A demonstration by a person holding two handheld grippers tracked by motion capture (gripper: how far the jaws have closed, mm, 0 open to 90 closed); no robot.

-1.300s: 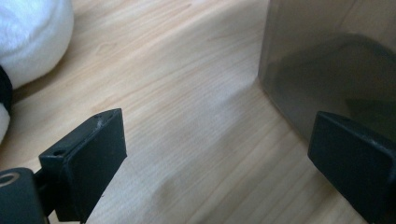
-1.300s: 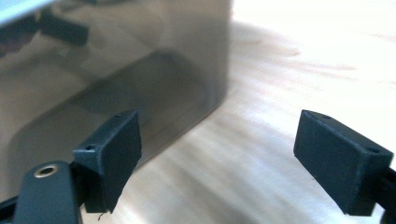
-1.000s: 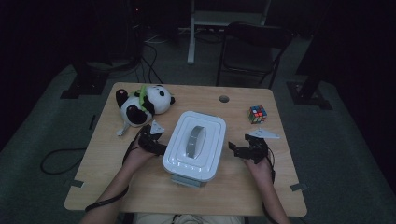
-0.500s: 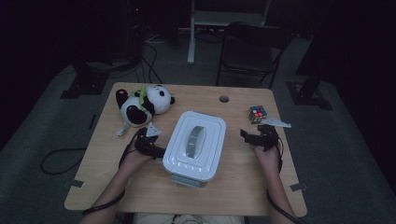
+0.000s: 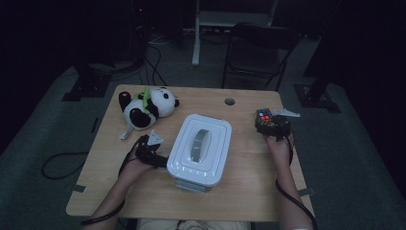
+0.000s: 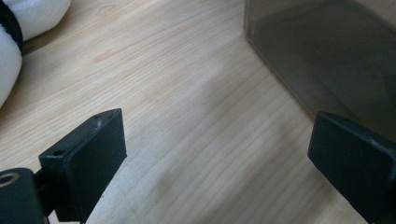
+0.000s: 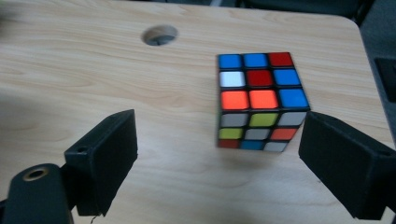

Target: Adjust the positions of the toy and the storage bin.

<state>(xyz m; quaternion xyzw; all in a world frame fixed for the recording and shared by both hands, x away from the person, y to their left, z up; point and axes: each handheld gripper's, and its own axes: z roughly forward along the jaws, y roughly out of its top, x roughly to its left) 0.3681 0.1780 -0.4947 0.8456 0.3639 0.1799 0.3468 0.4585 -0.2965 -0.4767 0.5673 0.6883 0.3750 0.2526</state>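
Right gripper shifted from container's side toward table's far right corner; jaws open, unclosed. Cube just ahead, right of centre, resting on wood.

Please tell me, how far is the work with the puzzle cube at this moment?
Nothing looks finished: the puzzle cube sits on the table near its far right corner, ungrasped. In hand: the right gripper is open, with the cube just ahead between its jaws and nearer the right one. The left gripper rests open beside the lidded white container. Left: closing on the cube and moving it, perhaps into the container.
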